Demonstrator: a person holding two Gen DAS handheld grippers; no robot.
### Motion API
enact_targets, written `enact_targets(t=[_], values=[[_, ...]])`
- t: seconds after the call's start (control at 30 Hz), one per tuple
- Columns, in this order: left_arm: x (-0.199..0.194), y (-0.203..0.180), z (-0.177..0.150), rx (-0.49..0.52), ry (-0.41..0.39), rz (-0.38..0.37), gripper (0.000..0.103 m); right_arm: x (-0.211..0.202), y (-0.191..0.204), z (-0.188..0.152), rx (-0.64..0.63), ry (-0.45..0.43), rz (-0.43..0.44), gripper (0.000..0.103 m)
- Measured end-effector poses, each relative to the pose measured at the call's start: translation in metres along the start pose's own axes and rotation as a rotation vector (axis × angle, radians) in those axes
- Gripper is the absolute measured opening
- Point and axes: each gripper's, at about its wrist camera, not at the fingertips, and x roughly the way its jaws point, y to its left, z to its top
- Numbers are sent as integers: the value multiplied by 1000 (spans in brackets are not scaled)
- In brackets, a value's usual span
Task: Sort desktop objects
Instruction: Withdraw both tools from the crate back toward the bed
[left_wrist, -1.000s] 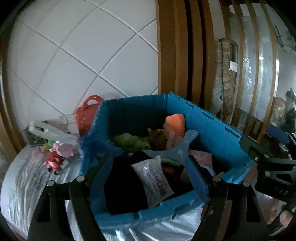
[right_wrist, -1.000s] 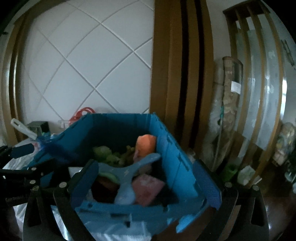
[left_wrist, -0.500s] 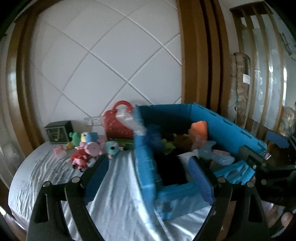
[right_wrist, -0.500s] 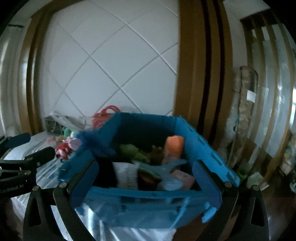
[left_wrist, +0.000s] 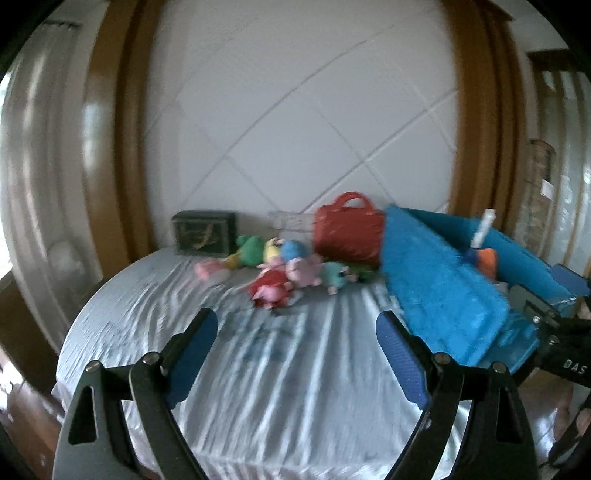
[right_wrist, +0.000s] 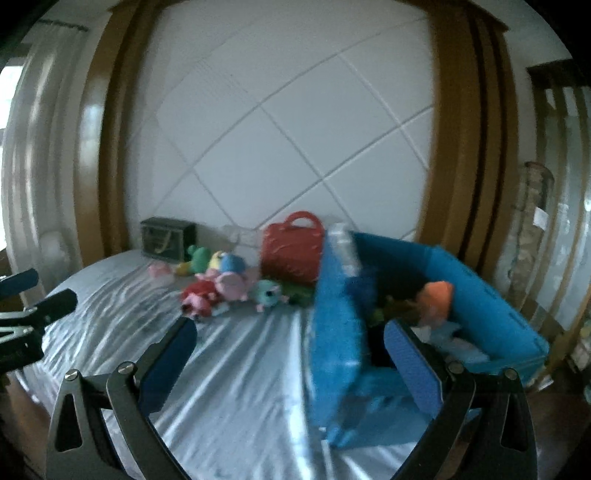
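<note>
Looking through the left wrist view, I see my left gripper (left_wrist: 295, 350) spread wide with nothing in it; the plush toys (left_wrist: 284, 271) lie ahead, slightly left, well apart, in a row across the cloth. Right wrist view: right gripper (right_wrist: 291, 354) equally wide and unloaded, toys (right_wrist: 221, 286) ahead-left, blue bin (right_wrist: 336, 332) beside its right finger. I judge left nearer.

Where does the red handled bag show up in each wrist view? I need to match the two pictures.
Left wrist: red bag right of centre, at the back of the table against the wall, touching the blue bin.
Right wrist: red bag at centre, left of the blue bin.
Shared landmark: the dark green box far left by the wall.
</note>
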Motion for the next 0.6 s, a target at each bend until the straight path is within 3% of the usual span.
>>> enact_targets(t=[0.33, 0.6], values=[[26, 85, -16, -92, 67, 75, 88, 42, 75, 8, -48, 78, 65, 103], [93, 109, -7, -107, 123, 118, 88, 120, 87, 11, -33, 134, 103, 103]])
